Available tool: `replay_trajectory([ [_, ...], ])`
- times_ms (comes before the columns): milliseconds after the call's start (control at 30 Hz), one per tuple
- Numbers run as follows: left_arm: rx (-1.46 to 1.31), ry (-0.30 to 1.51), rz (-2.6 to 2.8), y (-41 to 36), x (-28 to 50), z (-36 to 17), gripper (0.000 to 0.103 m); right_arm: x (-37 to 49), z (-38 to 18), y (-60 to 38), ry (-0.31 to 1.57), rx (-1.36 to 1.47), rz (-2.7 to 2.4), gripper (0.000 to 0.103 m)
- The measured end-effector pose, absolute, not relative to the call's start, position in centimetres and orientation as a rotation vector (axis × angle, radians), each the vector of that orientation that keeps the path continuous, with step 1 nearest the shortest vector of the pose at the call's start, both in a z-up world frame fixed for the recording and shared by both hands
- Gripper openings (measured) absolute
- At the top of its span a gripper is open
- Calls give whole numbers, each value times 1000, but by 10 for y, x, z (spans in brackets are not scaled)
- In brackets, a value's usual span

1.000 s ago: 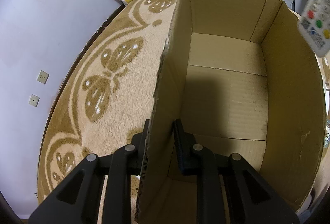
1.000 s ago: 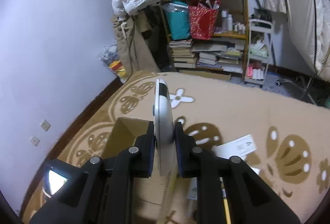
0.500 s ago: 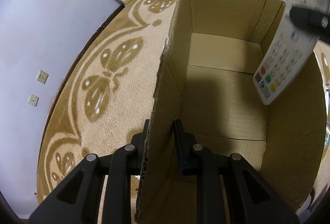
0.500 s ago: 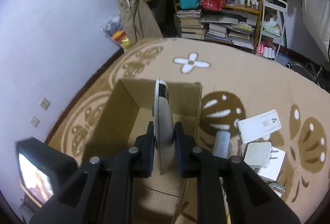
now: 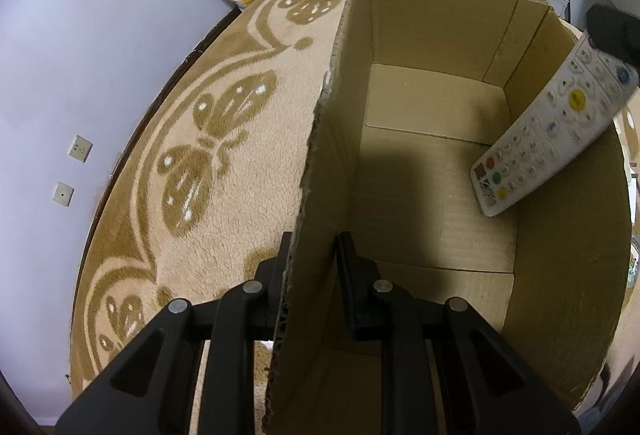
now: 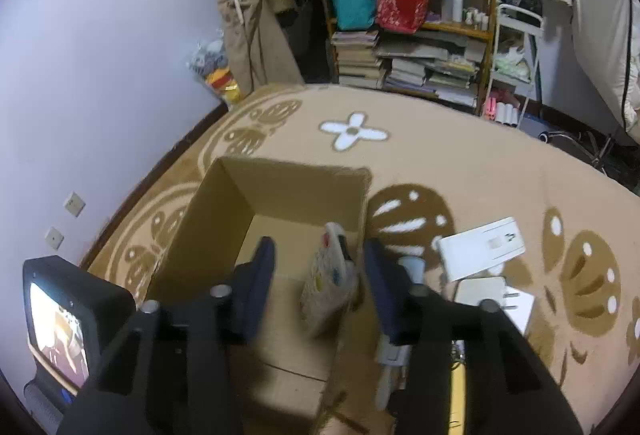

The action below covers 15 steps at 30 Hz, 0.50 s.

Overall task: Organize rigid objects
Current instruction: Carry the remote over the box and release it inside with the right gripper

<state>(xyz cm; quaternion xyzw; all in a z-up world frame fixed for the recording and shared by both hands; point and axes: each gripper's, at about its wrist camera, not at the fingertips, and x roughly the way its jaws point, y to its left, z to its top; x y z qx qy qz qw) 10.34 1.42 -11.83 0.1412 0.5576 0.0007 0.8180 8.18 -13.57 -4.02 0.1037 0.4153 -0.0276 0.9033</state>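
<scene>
A: While we look along the left gripper [image 5: 312,259], we see its two black fingers closed tight on the near left wall of the cardboard box [image 5: 436,195], one finger outside on the rug side, one inside.

B: Agreed. We have the box wall pinched and nothing else. Past it to the right, the remote control [image 5: 556,127] slants inside the box, near the right wall. Its lower end points down toward the box floor and its upper end is at the box rim, under a dark shape at the picture's edge.

A: How does it look to us?

B: White and long, face toward the left camera, with a big yellow button in a ring, a blue one near the top, and small red, green and yellow ones at the lower end.

A: Over on the right gripper [image 6: 320,275], we see the jaws opening. The remote control [image 6: 330,275] sits blurred between the fingers, and we see a gap on each side, so neither pad presses it.

B: It hangs over the inside of the box there, close to the right wall. To the right, on the patterned rug [image 6: 460,163], lie a white flat device [image 6: 480,247] and a white plug adapter [image 6: 492,293].
</scene>
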Motion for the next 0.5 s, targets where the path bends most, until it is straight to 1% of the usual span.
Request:
replay_trajectory([
  [67, 298, 1190, 1, 15, 103, -118, 19, 79, -36, -143, 848, 212, -62, 64],
  [133, 294, 1191, -1, 16, 104, -118, 19, 75, -32, -151, 841, 213, -64, 75],
  [167, 294, 1192, -1, 16, 104, -118, 19, 74, -31, -154, 835, 214, -64, 78],
  [233, 295, 1193, 0, 16, 104, -118, 19, 70, -28, -162, 822, 204, -70, 89],
  [333, 297, 1193, 0, 15, 105, -118, 19, 67, -27, -170, 805, 172, -82, 95],
  [500, 302, 1193, 2, 15, 105, -119, 19, 67, -37, -184, 832, 125, -102, 96],
])
